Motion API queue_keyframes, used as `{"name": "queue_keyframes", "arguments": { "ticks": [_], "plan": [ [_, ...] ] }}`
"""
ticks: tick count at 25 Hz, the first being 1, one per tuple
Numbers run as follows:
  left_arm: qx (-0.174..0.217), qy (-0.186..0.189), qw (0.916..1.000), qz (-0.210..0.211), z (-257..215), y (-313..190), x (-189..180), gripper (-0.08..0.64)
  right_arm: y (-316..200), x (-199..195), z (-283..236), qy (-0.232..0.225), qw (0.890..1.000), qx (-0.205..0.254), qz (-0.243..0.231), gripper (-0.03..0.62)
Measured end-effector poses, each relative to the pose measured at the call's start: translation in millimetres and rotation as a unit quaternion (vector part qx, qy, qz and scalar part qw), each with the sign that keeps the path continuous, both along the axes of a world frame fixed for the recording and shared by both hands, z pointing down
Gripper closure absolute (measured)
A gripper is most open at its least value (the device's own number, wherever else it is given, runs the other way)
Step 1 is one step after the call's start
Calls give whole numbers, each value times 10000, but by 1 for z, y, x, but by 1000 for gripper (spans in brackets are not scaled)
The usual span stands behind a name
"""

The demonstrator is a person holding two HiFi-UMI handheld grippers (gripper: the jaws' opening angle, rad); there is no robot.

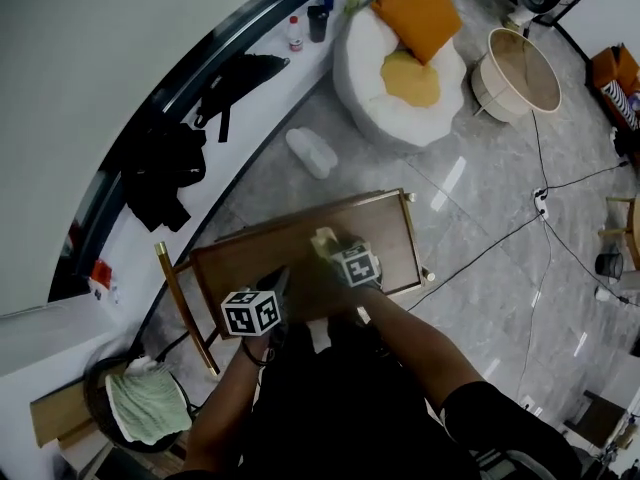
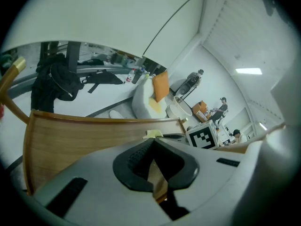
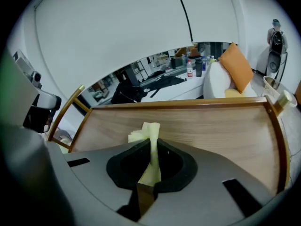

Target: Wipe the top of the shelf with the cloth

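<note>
The shelf's wooden top [image 1: 300,253] has a raised rim and lies just in front of me. My right gripper [image 1: 330,249] is over its middle, shut on a pale yellow cloth [image 1: 323,239]. In the right gripper view the cloth [image 3: 150,140] stands pinched between the jaws of that gripper [image 3: 151,149], low over the wood [image 3: 211,126]. My left gripper [image 1: 279,282] hovers over the near left part of the top, jaws closed with nothing between them. In the left gripper view this gripper [image 2: 153,146] points across the top [image 2: 70,135] toward the cloth [image 2: 153,134].
A white beanbag chair [image 1: 375,78] with an orange cushion [image 1: 418,10] sits beyond the shelf, a round basket [image 1: 520,73] beside it. Black clothes [image 1: 160,173] lie on the curved white ledge. A bin with a green towel [image 1: 145,403] stands at lower left. Cables [image 1: 545,208] cross the floor.
</note>
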State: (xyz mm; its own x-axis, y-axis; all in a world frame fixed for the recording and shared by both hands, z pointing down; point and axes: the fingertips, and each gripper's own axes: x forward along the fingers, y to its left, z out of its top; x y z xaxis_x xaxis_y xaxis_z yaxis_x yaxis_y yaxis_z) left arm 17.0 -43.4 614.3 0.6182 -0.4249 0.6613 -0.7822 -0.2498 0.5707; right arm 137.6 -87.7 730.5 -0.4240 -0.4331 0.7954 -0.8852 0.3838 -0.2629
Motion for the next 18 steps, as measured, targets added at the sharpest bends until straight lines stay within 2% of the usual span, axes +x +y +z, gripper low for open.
{"name": "queue_keyframes", "arguments": {
  "ticks": [4, 10, 18],
  "plan": [
    [-2, 80, 9999, 96, 2, -1, 34, 557, 1, 48, 0, 169, 9996, 20, 247, 552],
    [3, 199, 9997, 120, 3, -1, 67, 557, -2, 126, -10, 775, 9943, 191, 706, 552],
    [110, 325, 9994, 25, -4, 4, 88, 557, 1, 198, -18, 1528, 9791, 288, 1312, 552]
  ]
}}
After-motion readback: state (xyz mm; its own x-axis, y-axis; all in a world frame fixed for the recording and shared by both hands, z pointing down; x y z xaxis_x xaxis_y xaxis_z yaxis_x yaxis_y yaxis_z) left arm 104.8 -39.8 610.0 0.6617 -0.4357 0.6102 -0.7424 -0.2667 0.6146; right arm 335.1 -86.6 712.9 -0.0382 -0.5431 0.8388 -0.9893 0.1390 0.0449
